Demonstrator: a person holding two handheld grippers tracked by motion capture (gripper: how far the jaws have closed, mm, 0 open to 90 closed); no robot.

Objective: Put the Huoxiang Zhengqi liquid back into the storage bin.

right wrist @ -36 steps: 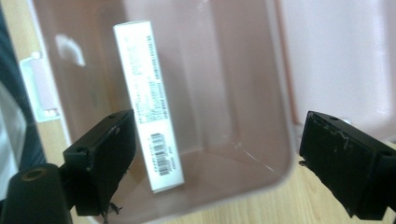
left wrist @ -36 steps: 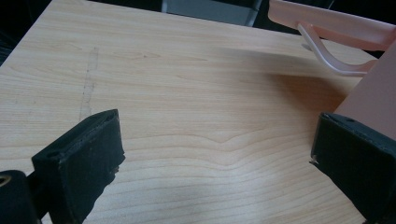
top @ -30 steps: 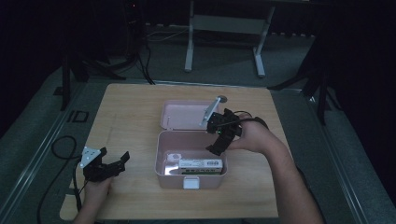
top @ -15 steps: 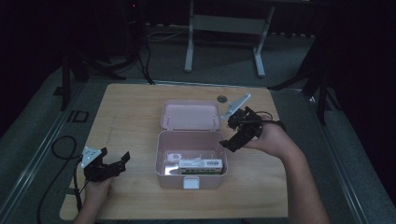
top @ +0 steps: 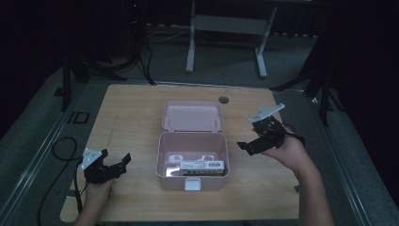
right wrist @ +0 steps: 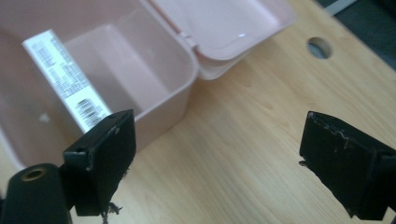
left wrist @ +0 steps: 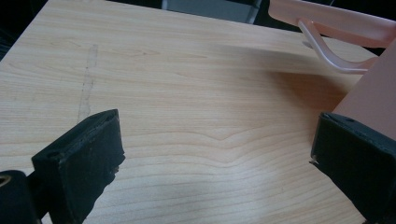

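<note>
Your right claw (top: 254, 141) hangs above the tabletop (top: 131, 113) just to the right of the pink box (top: 193, 176), its jaws spread wide apart with nothing between them. In the right gripper view the two black jaws frame bare wood, and the near corner of the box sits just behind the left jaw. Your right hand (top: 287, 150) holds that gripper tilted, with its grey plate (top: 267, 112) raised toward the far right edge.

The pink box stands near the middle of the tabletop with its lid (top: 192, 116) thrown back flat behind it, joined along the rear wall. Inside, a white carton (top: 201, 165) with printed labels lies along the front wall; in the right gripper view (right wrist: 65, 79) it shows as a long white pack with a barcode, leaning against the box's inner side. A white latch (top: 192, 184) sits at the middle of the box's front face.

Your left claw (top: 117, 162) rests low at the near left of the tabletop, well apart from the box, and its jaws are also spread with nothing held. In the left gripper view they bracket plain wood grain, with the box's pink wall (left wrist: 373, 93) just beyond the right jaw and the lid's edge above it. Your left hand (top: 98, 188) grips the handle from below, and the cable (top: 56, 155) loops off to the left.

A small round hole (top: 223, 100) is set in the tabletop behind the lid.
</note>
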